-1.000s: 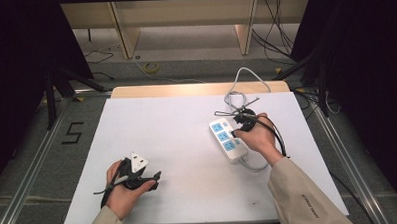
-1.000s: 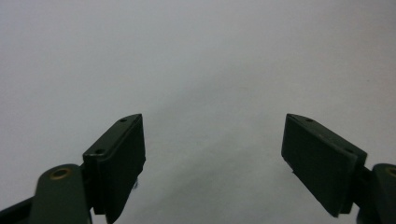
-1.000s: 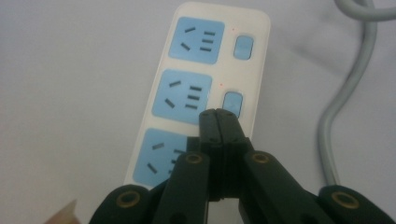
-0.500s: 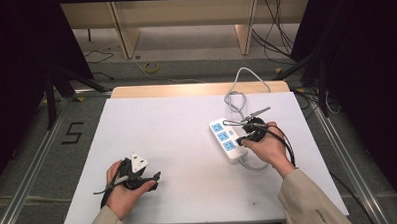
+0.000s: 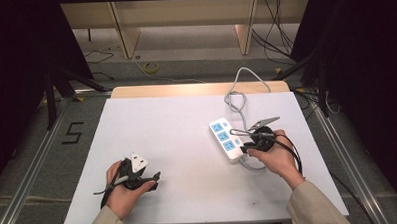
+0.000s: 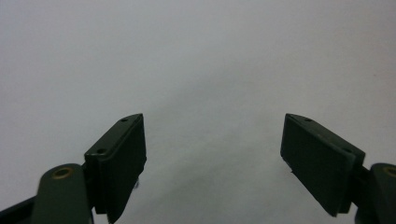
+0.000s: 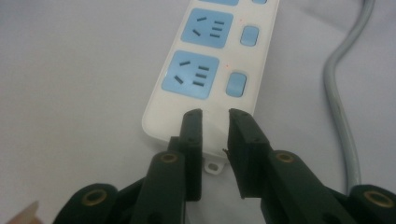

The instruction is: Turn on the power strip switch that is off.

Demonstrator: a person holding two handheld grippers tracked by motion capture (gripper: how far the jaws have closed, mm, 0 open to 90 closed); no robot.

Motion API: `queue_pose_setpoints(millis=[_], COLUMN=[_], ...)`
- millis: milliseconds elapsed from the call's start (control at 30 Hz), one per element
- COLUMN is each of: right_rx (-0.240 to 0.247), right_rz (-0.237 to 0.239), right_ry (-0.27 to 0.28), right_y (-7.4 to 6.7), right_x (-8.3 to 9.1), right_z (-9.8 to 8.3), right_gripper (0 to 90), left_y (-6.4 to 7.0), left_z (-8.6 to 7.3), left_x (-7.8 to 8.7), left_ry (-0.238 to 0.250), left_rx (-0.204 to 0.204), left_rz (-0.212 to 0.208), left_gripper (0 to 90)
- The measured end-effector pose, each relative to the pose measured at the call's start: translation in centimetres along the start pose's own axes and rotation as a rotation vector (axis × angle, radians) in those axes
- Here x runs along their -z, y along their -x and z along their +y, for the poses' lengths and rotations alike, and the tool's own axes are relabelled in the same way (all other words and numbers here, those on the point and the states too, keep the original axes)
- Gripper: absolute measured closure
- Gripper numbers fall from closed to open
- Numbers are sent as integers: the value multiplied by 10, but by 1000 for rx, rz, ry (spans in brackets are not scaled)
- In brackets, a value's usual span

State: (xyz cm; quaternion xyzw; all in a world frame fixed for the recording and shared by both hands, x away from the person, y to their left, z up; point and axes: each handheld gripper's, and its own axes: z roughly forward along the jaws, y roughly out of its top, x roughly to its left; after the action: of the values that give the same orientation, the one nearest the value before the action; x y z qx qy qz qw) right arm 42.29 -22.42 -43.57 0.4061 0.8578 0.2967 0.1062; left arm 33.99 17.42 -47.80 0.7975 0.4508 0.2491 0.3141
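Observation:
A white power strip (image 5: 226,139) with blue sockets lies on the white table (image 5: 162,123), right of the middle. Its grey cable (image 5: 236,98) loops off toward the far edge. My right gripper (image 5: 241,140) is at the strip's near end. In the right gripper view its jaws have just been opening and stand a little apart, right gripper (image 7: 215,114) over the end of the power strip (image 7: 210,70), gripping nothing. At the near left, my left gripper (image 5: 154,181) rests in the hand; the left gripper (image 6: 212,140) is wide open over bare table.
The grey cable (image 7: 341,107) runs along the strip's right side in the right gripper view. Beyond the table's far edge are a wooden shelf unit (image 5: 183,17) and loose cables on the floor. A metal rail (image 5: 33,163) borders the table's left side.
My right hand has slid toward the near end of the power strip, and its jaws have parted from shut to slightly apart. The left hand has kept still.

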Motion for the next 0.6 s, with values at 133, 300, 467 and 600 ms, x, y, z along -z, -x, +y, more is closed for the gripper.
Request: queue_pose_setpoints(millis=[133, 300, 467, 600], right_rx=[-11, -3, 32, 38], right_rz=[-13, -8, 0, -1], right_ry=[22, 33, 61, 86], right_y=[0, -1, -4, -6], right_x=[3, 7, 15, 20], right_z=[-10, -17, -21, -27], right_gripper=[681, 626, 567, 540], left_y=[0, 0, -1, -1], left_z=[0, 0, 0, -1], left_x=[0, 0, -1, -1], left_ry=[3, 4, 4, 2], left_rx=[-1, 1, 5, 5], left_rz=[-4, -4, -6, -5], left_gripper=[222, 222, 221, 221])
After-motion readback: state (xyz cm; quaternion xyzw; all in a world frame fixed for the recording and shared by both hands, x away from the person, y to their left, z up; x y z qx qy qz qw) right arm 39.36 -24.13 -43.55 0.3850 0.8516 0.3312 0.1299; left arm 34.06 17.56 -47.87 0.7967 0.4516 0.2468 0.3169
